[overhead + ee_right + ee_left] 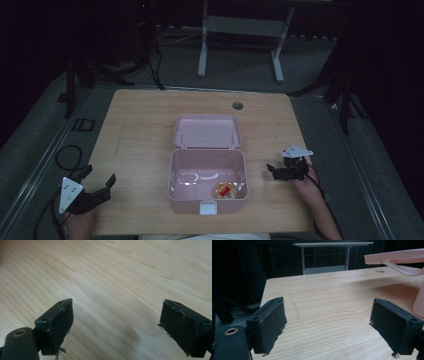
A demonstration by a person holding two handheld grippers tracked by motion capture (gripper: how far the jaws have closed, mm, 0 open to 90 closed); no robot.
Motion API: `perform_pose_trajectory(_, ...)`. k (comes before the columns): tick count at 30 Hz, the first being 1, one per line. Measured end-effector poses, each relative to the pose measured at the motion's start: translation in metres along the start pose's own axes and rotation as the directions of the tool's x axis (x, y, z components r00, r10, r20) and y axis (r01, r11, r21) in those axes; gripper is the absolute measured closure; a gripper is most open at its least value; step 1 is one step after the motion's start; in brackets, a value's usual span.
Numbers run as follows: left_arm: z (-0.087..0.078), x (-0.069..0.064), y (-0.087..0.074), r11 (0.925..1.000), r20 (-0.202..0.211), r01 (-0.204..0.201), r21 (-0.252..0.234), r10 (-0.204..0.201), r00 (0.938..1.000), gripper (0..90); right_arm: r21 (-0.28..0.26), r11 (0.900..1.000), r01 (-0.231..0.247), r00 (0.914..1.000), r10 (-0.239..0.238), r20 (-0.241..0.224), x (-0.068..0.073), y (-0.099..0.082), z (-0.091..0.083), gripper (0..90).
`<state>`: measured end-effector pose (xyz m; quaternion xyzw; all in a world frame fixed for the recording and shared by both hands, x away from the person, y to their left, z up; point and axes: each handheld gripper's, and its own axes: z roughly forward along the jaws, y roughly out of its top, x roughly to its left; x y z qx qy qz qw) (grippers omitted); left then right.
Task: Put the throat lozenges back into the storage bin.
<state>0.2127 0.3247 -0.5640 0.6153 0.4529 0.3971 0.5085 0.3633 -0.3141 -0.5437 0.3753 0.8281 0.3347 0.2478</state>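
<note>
Both tools, left tool (100, 186) and right tool (278, 171), rest spread and empty near the bench's front corners; pink box (207, 165) gapes between; closing its lid (207, 131) likely comes next.

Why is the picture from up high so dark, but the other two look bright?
High view: dim room, black surroundings, table and pink box lit weakly. Left gripper view: bright wood, box lid glowing. Right gripper view: brightest, grain sharp, near tool edges soft.
</note>
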Motion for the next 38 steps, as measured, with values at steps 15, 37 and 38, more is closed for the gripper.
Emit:
perform_pose_trajectory(15,0.000,0.000,0.000,1.0000,0.001,0.003,-0.006,-0.003,1.0000,13.6,-0.087,0.9832,-0.161,0.9794,0.170,0.109,-0.020,-0.027,-0.015,10.9)
perform_pose_trajectory(37,-0.001,0.001,0.000,0.9999,-0.002,0.011,-0.008,-0.011,0.9999,13.6,-0.174,0.9287,-0.328,0.9240,0.353,0.146,-0.044,-0.045,-0.029,10.9)
perform_pose_trajectory(38,-0.001,0.001,0.000,0.9999,-0.003,0.009,-0.008,-0.009,1.0000,13.6,-0.173,0.9287,-0.328,0.9240,0.354,0.146,-0.044,-0.045,-0.029,11.0)
